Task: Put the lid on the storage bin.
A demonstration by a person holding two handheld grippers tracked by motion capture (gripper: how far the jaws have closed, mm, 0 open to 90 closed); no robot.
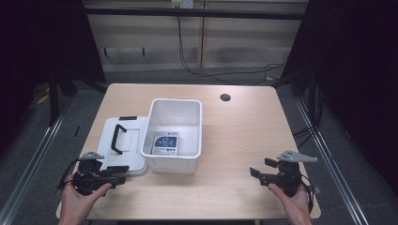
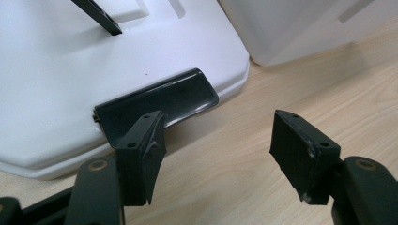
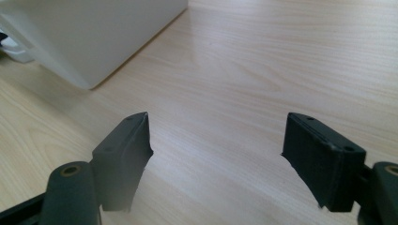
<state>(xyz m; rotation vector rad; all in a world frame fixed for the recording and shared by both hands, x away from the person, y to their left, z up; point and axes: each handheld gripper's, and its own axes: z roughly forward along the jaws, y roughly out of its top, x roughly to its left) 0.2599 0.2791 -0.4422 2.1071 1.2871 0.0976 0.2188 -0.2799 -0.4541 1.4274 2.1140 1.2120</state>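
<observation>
2 hand-held black two-jaw grippers are positioned over the light wooden worktop (image 1: 234, 140), 1 near each front corner. The left gripper (image 1: 123, 171) has its jaws set wide apart with nothing between them; in the left gripper view (image 2: 216, 140) one jaw sits just in front of the black latch tab (image 2: 159, 101) on the flat white plastic lid (image 1: 123, 140), which lies toward the worktop's left edge with its black handle (image 1: 117, 138) on top. The right gripper (image 1: 259, 169) is likewise spread wide and empty above bare wood (image 3: 216, 150). The open white rectangular plastic bin (image 1: 174, 133) stands mid-worktop, touching or just beside the lid, with a small blue-and-white printed packet (image 1: 165, 143) on its floor. A round dark hole (image 1: 225, 97) marks the worktop near its far edge.
</observation>
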